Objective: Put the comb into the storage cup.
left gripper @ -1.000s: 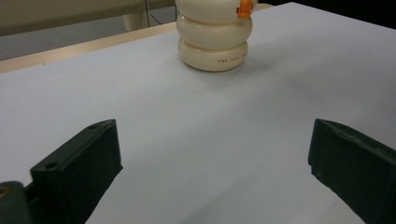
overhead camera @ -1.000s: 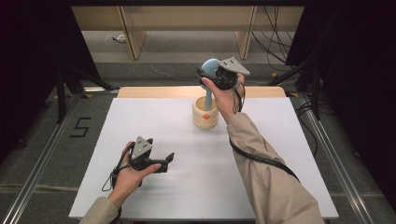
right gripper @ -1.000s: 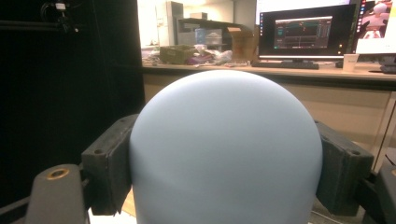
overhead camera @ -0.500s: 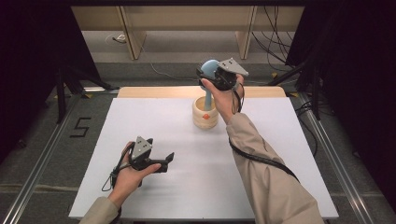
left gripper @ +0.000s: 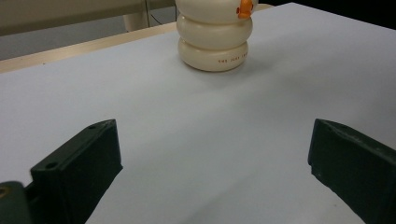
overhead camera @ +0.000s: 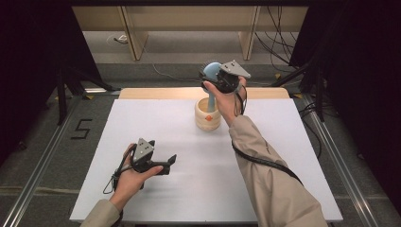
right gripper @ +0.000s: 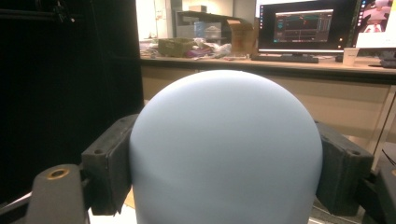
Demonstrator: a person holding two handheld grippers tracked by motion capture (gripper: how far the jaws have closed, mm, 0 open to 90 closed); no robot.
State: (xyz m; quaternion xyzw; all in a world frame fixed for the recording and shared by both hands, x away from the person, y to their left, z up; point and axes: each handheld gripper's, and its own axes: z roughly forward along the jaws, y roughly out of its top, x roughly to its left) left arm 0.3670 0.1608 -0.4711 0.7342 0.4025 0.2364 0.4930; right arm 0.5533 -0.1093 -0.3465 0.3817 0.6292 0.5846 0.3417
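Nearest the person, the left gripper (overhead camera: 163, 164) rests low over the white table (overhead camera: 156, 127), held in the left hand (overhead camera: 130, 177) well short of the cream ribbed holder (overhead camera: 207, 115), which serves here as the landmark. In the left gripper view its two black jaws stand wide apart with nothing but bare tabletop between them, and the holder (left gripper: 215, 39) sits ahead of them, a stack of rounded cream rings with a small orange knob (left gripper: 244, 8) on its side and a line of tiny print too small to read along the bottom ring. Farther on, the holder stands upright near the table's far edge, just in front of the strip of pale wood (overhead camera: 156, 93) that runs along that edge. A pale blue handle (overhead camera: 211, 100) rises from the holder's mouth, ending in a round blue knob (overhead camera: 213, 71) directly above it. The right gripper (overhead camera: 218, 80), held in the right hand (overhead camera: 229, 101) above the holder, has its jaws set fairly wide and pressed against either side of that knob; in the right gripper view the blue dome (right gripper: 226, 149) sits between both black pads, touching each. Beyond the holder, past the table, that view shows a long bench with a lit monitor (right gripper: 303, 30) and clutter.
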